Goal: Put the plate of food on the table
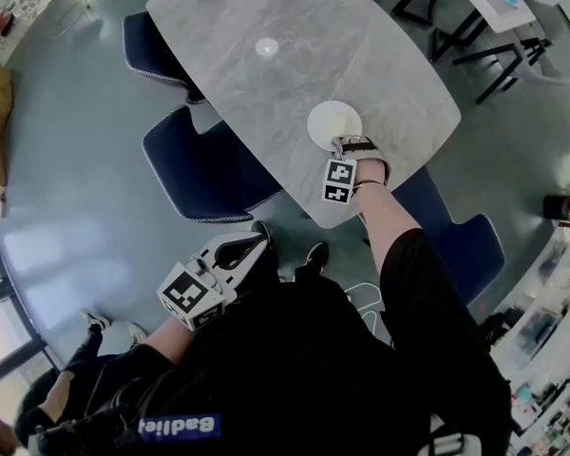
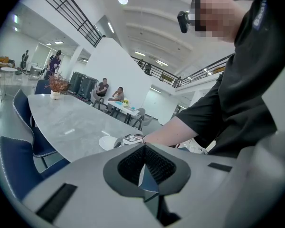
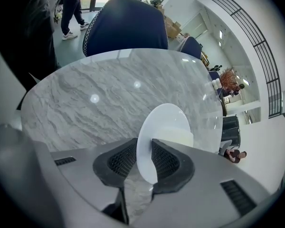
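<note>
Since the plate (image 1: 334, 123) already sits flat on the table (image 1: 361, 55) near its edge, its rim stands between my right gripper's (image 3: 143, 152) parted jaws, dead ahead at 12 o'clock, unclamped. Left gripper (image 2: 143, 151) is closed, empty, well back at 7 o'clock. No legible label on plate.
</note>
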A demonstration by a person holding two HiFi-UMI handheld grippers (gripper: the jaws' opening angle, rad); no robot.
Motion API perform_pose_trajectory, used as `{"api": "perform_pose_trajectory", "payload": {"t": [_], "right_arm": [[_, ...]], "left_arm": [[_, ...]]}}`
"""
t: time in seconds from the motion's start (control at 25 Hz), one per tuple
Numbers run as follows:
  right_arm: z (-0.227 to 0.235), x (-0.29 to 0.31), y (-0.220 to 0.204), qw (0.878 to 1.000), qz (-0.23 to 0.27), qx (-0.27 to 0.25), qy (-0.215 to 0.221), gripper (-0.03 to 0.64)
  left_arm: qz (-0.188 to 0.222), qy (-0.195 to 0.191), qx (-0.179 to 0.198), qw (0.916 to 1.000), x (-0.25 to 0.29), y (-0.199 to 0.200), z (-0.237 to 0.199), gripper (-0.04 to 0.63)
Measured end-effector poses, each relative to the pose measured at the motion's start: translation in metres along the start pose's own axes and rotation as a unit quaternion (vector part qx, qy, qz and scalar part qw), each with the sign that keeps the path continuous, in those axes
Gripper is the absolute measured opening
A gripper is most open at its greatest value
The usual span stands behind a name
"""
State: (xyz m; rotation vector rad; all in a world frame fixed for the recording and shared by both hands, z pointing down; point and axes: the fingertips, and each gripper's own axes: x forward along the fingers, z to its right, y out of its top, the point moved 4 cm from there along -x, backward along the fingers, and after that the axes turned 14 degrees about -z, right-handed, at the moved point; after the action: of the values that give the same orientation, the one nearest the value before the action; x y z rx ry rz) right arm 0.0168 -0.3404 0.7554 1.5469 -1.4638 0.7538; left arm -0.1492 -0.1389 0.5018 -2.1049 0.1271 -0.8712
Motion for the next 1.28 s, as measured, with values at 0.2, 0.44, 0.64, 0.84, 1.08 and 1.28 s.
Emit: {"api": "perform_pose_trajectory", "payload": {"t": [0.2, 0.44, 0.64, 0.84, 1.08, 1.28], "right_arm": [[0.002, -0.001, 0.001, 1.000, 0.003, 0.009, 0.022, 0.084], [0.002, -0.005, 0.003, 0.999, 0.013, 0.011, 0.050, 0.110], [0.001, -0.014, 0.003, 0.999, 0.024, 0.012, 0.046, 0.110], [-0.003, -0.031, -0.004, 0.997, 0.036, 0.065, 0.025, 0.110], [-0.022, -0.073, -0.008, 0.983, 0.061, 0.173, 0.022, 0.110], [-0.056, -0.112, -0.009, 0.969, 0.083, 0.230, 0.044, 0.110]], "left_arm": [[0.002, -0.004, 0.005, 1.0000, 0.002, 0.004, -0.001, 0.006], [-0.004, -0.004, 0.006, 1.0000, 0.004, 0.008, -0.001, 0.007], [0.009, -0.009, 0.009, 0.9999, 0.004, 0.012, 0.003, 0.006], [0.015, -0.012, 0.019, 0.9996, 0.007, 0.014, 0.009, 0.006], [0.029, -0.022, 0.028, 0.9989, 0.005, 0.018, 0.020, 0.007], [0.034, -0.036, 0.050, 0.9975, 0.010, 0.022, 0.033, 0.006]]}}
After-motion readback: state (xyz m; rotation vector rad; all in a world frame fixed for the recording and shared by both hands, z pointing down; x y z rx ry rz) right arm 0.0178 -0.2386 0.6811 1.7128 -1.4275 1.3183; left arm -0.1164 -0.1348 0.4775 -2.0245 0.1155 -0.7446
